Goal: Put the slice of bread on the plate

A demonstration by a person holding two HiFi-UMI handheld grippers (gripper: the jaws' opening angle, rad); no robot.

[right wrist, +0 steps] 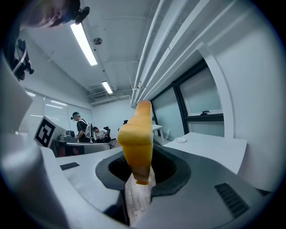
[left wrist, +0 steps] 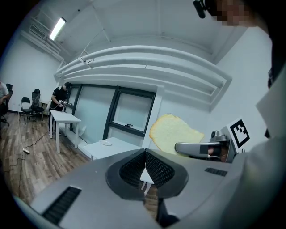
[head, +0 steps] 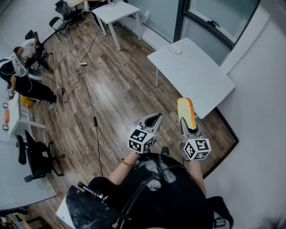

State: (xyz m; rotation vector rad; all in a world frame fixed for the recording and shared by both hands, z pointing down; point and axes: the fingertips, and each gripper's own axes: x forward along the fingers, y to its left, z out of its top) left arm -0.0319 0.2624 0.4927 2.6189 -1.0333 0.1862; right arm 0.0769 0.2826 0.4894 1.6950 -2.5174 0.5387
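The slice of bread, pale with a yellow crust, stands on edge in my right gripper, whose jaws are shut on its lower part. In the right gripper view the bread fills the gap between the jaws, edge-on. My left gripper hangs beside it to the left, shut with nothing in it; its pads meet. A small white plate lies near the far corner of the white table ahead, well beyond both grippers. The left gripper view shows the bread and plate too.
I stand on a wood floor with a black cable trailing across it. A second white table stands further back. People sit at desks at the left, with office chairs nearby. A white wall runs along the right.
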